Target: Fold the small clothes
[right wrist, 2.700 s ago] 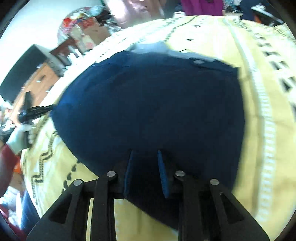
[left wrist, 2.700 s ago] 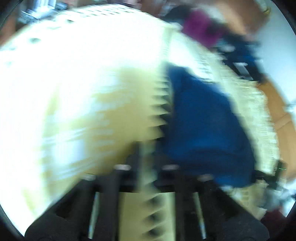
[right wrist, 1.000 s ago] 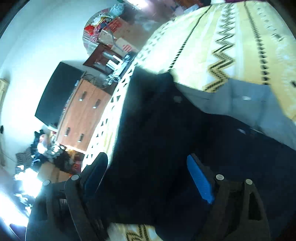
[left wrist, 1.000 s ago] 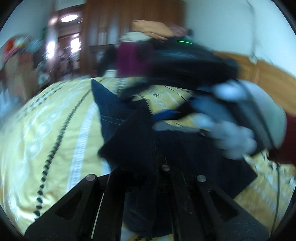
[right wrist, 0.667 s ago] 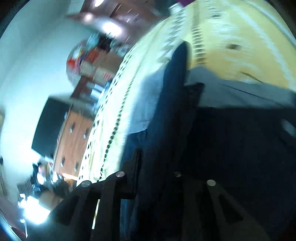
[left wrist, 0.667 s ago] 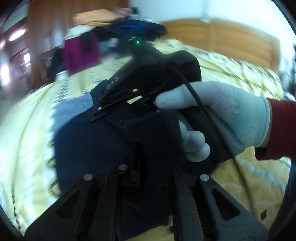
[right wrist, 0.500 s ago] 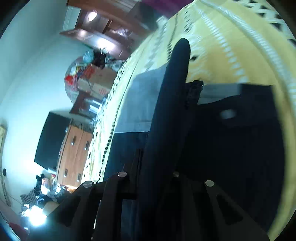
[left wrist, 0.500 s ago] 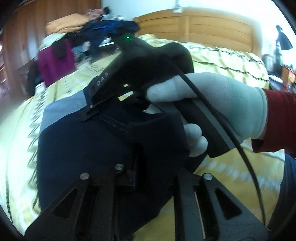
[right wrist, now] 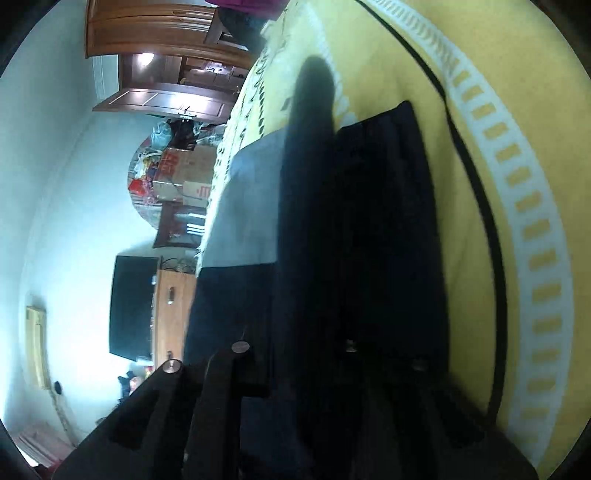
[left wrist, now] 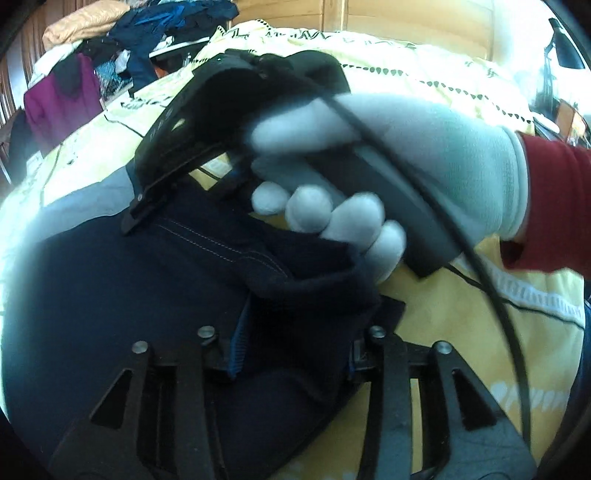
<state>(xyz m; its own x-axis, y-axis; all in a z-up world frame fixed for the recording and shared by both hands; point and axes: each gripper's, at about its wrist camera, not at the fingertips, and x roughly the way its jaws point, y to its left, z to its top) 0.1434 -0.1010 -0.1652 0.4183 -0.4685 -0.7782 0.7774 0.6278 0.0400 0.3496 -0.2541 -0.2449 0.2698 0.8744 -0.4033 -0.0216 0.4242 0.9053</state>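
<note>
Garment (left wrist: 122, 295): dark navy cloth with a pale grey band at one end, lying on a yellow bedspread (left wrist: 461, 325). Pale stitching runs along one seam. One edge is lifted into a thick rolled fold near the middle of the left wrist view. In the right wrist view the garment (right wrist: 388, 229) fills the centre, with a raised ridge of cloth standing straight ahead and the grey band beside it toward the room.

Left gripper (left wrist: 293, 350): jaws part-way closed on the rolled fold; cloth bunches between the blue pads (left wrist: 238, 343) and covers the fingertips.

Right gripper (left wrist: 192, 155), seen from the left wrist: black body, tip pressed to the garment at the seam near the grey band. From its own camera the right gripper (right wrist: 295, 354) has dark cloth lying between and over its fingers; whether the jaws are clamped or merely draped I cannot tell.

Right hand (left wrist: 388, 166): white glove, red sleeve at the wrist, wrapped round the gripper handle, just above the fold. A black cable (left wrist: 491, 280) trails from the handle across the bedspread.

Bedspread: yellow with white patterned borders and a dark line (right wrist: 491, 236).

Surroundings: clothes pile (left wrist: 122, 37) beyond the bed; wooden headboard (left wrist: 388, 14); wardrobe (right wrist: 159, 55), boxes (right wrist: 181, 173), dark screen (right wrist: 133, 302) on a wooden cabinet (right wrist: 171, 310).
</note>
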